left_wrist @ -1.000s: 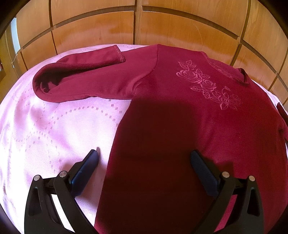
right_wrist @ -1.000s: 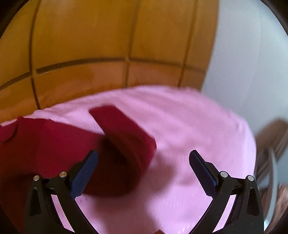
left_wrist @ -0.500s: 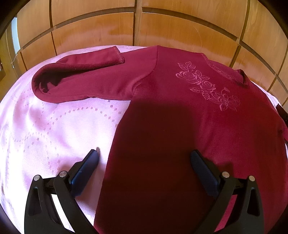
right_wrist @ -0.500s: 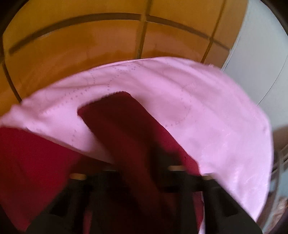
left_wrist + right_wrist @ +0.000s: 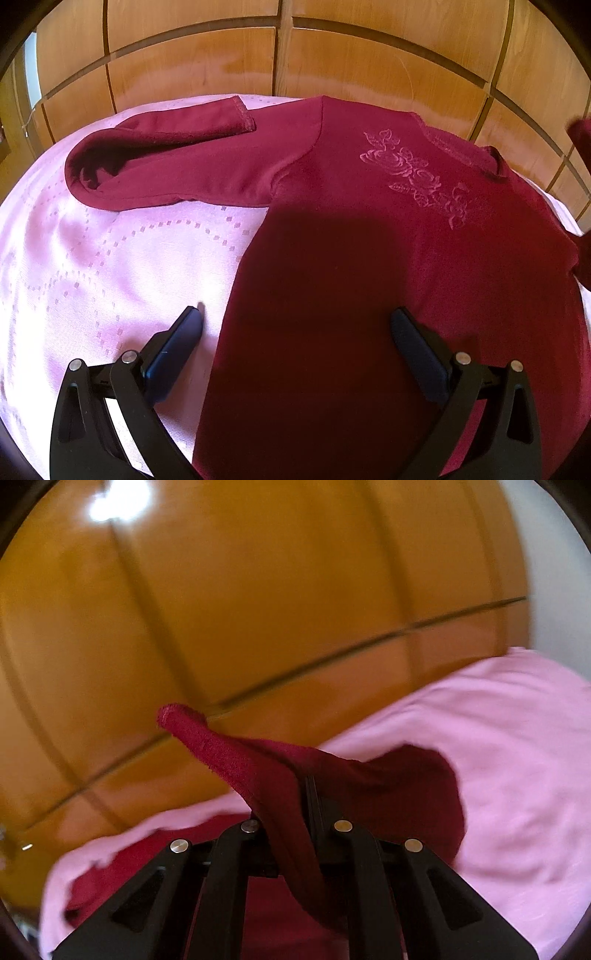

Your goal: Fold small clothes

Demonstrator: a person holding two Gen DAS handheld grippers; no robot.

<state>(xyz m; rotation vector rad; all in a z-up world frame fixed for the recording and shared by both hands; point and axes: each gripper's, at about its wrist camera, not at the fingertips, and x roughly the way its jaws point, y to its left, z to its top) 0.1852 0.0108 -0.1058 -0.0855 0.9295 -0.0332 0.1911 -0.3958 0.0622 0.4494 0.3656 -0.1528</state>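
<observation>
Lying flat on the pink bedspread (image 5: 92, 277), the maroon top (image 5: 369, 258) fills the left wrist view: its sleeve (image 5: 166, 158) is doubled back at far left, and rose embroidery (image 5: 417, 173) sits near the neckline. Only this view shows the left gripper (image 5: 295, 325), its jaws spread wide over the hem edge, pinching nothing. The right wrist view alone shows the other sleeve (image 5: 236, 757) lifted off the bedspread before the wooden panels (image 5: 258, 609), clamped in the right gripper (image 5: 306, 794), whose jaws are fully closed on the cloth.

Matt velvety cloth top (image 5: 369, 258), glossy wood panelling (image 5: 221, 66)
</observation>
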